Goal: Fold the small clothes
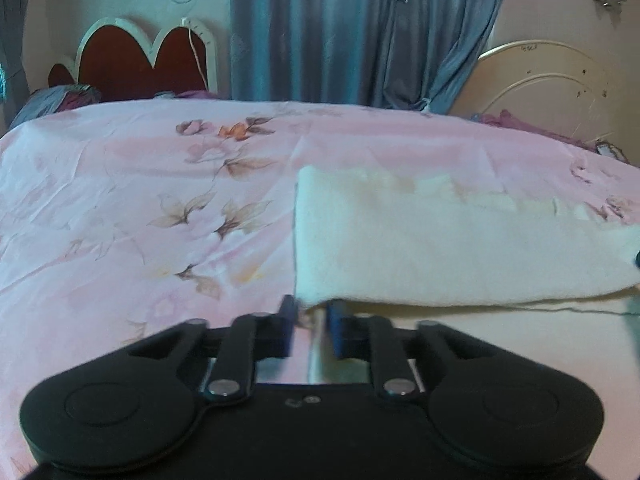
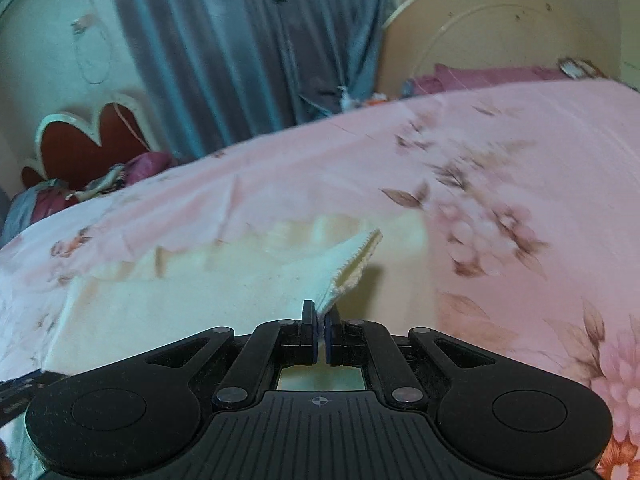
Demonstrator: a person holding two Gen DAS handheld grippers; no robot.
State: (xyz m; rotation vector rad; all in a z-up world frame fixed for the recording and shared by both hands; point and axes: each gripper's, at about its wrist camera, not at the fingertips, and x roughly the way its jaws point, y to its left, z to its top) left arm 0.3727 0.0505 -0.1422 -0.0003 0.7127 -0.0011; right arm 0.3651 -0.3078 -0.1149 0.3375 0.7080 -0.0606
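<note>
From the left wrist, the left gripper [image 1: 311, 322] pinches the near corner of the cream cloth [image 1: 440, 248] on the pink bedsheet [image 1: 140, 200], while from the right wrist the right gripper [image 2: 321, 330], pressed together on its raised corner, could let thin fabric slip mid-fold

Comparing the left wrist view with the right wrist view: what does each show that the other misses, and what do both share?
Left wrist only: the left gripper, its blue pads at the near corner of the folded cream fleece cloth, whose left edge runs straight.

Right wrist only: the right gripper, shut on the cloth's zigzag-edged corner, lifted off the pink floral bedsheet.

Both: the cloth, sheet, blue-grey curtain and red scalloped headboard.
</note>
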